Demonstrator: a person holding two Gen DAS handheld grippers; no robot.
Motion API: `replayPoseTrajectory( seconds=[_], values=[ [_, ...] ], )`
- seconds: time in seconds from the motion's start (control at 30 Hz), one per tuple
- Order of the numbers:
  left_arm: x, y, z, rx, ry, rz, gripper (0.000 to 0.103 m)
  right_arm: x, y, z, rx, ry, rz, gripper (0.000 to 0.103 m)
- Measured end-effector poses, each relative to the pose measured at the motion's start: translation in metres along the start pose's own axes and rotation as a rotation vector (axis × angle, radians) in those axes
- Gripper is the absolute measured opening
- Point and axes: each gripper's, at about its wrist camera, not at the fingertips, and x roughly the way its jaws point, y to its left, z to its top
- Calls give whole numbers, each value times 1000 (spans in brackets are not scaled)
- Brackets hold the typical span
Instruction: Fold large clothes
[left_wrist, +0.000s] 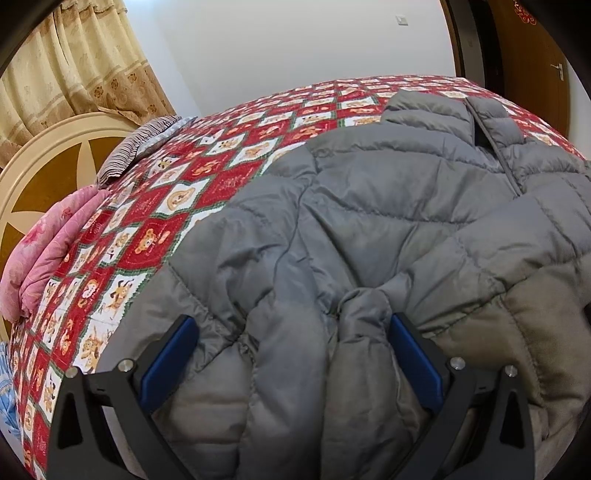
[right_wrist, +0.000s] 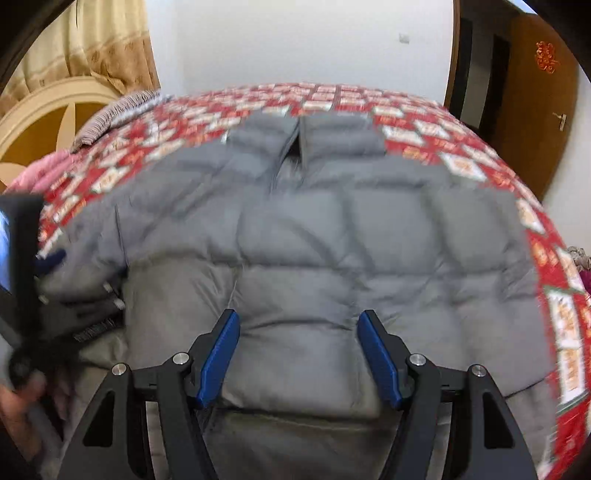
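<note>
A grey quilted puffer jacket (left_wrist: 388, 206) lies front-up on the bed, collar at the far side, zipper (left_wrist: 506, 162) running down the middle. My left gripper (left_wrist: 291, 325) is open, its blue pads either side of a bunched sleeve (left_wrist: 354, 332) at the jacket's near left. In the right wrist view the jacket (right_wrist: 314, 236) fills the middle. My right gripper (right_wrist: 299, 317) is open and empty just above the jacket's near hem. The left gripper's body (right_wrist: 22, 258) shows at the left edge of that view.
The bed carries a red and white patchwork quilt (left_wrist: 177, 199). A pink folded blanket (left_wrist: 44, 254) and a striped pillow (left_wrist: 136, 147) lie at the left by the cream headboard (left_wrist: 48, 162). Curtains hang behind. A brown door (right_wrist: 535, 103) stands at the right.
</note>
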Motion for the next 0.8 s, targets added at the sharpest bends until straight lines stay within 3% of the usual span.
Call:
replayPoseTrajectory(
  seconds=[0.8],
  values=[
    [0,2,1,0,10,-8,103,14,4,-9,-16,-22,-28,70]
  ],
)
